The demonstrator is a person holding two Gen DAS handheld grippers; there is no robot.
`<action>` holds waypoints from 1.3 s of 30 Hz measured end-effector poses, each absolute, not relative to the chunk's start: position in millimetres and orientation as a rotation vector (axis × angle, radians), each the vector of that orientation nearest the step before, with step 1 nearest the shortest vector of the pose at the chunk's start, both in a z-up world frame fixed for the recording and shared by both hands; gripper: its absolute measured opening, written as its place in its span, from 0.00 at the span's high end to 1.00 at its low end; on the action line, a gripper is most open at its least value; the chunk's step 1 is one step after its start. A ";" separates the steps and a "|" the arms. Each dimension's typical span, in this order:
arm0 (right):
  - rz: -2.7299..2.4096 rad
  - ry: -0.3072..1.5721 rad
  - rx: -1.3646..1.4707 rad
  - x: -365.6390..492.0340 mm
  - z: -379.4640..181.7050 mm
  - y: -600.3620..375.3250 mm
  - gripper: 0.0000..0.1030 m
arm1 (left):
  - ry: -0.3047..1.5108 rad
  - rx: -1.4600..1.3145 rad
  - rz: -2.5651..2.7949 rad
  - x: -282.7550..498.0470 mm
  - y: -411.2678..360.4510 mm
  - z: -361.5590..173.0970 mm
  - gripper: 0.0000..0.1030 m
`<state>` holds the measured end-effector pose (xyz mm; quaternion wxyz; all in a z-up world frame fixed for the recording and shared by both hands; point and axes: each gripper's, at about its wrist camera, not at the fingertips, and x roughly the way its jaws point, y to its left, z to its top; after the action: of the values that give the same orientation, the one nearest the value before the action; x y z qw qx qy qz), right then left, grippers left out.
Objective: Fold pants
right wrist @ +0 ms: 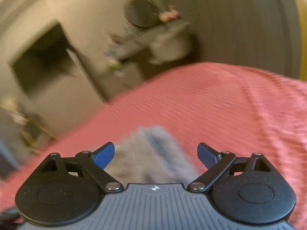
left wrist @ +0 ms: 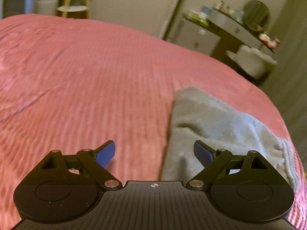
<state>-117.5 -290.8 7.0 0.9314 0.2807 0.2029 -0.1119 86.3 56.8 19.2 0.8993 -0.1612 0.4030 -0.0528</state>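
Grey pants (left wrist: 220, 130) lie folded in a bundle on a pink ribbed bedspread (left wrist: 86, 76), at the lower right of the left wrist view, waistband towards the right edge. My left gripper (left wrist: 154, 151) is open and empty above the bundle's left edge. In the right wrist view the pants (right wrist: 151, 153) lie just ahead of and under my right gripper (right wrist: 155, 154), which is open and empty above them. That view is blurred by motion.
The bedspread (right wrist: 230, 105) covers the bed; its far edge drops off towards the room. Beyond stand a desk with small items and a round mirror (left wrist: 255, 16), a white fluffy stool (left wrist: 253, 59), and a white cabinet (right wrist: 63, 67).
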 end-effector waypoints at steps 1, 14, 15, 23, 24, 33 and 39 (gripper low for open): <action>-0.141 0.413 0.601 -115.1 4.7 -291.6 0.10 | 0.835 -0.339 -0.130 90.3 56.2 18.9 0.10; -0.188 0.594 0.484 -82.7 -42.8 -299.5 0.63 | 0.793 0.168 -0.079 143.9 -19.4 -8.3 0.21; -0.191 0.598 0.461 -80.9 -43.2 -297.0 0.62 | 0.782 0.203 -0.062 147.9 -23.6 -13.6 0.21; -0.160 0.591 0.474 -79.5 -40.7 -296.1 0.49 | 0.674 0.247 0.338 149.8 7.6 -24.3 0.21; -0.142 0.587 0.485 -79.4 -39.9 -296.7 0.41 | 0.693 0.244 0.296 145.5 14.5 -24.3 0.18; -0.030 0.654 0.604 -74.4 -37.7 -343.0 0.07 | 0.833 -0.171 -0.302 123.4 28.1 -8.2 0.08; 0.126 0.799 0.848 -50.5 -70.1 -409.6 0.07 | 0.927 -0.169 -0.386 132.5 22.7 -29.5 0.08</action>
<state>-50.5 -409.6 -70.1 0.8332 0.4003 0.3769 0.0592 132.5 22.7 -29.5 0.8732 -0.0810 0.4437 -0.1846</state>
